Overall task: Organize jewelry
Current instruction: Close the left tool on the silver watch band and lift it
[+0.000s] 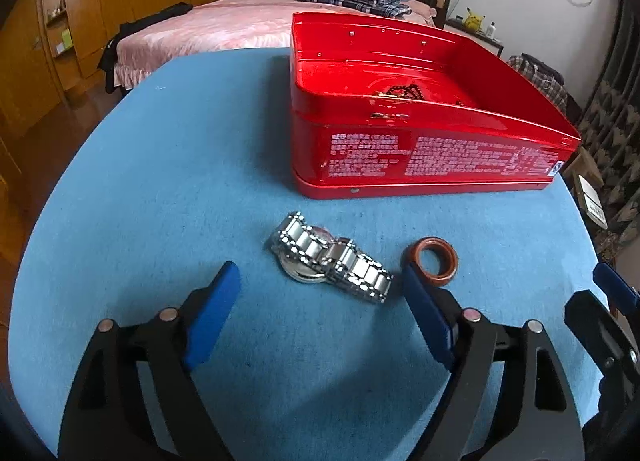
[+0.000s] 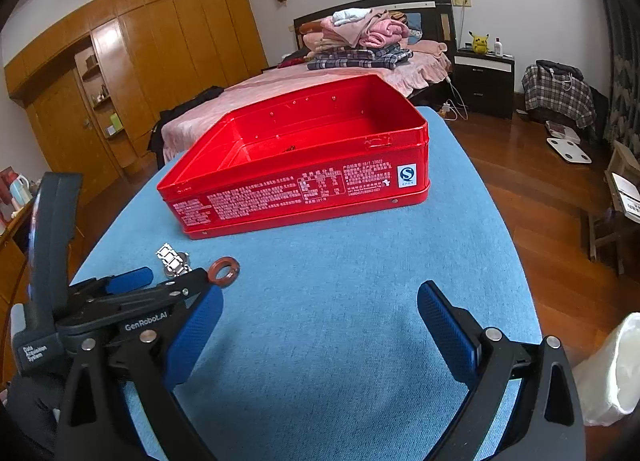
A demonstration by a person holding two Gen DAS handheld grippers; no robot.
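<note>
Watch (image 1: pixel 329 259) just ahead of left claw (image 1: pixel 320 297)

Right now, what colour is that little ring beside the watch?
Reddish-brown ring, clearest in the left wrist view.

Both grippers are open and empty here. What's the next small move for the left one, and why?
Probably ease the left gripper forward and down to straddle the silver watch, then close. The watch lies on the blue cloth right ahead of its open jaws, outside the red tin, while the brown ring sits beside the right finger.
</note>
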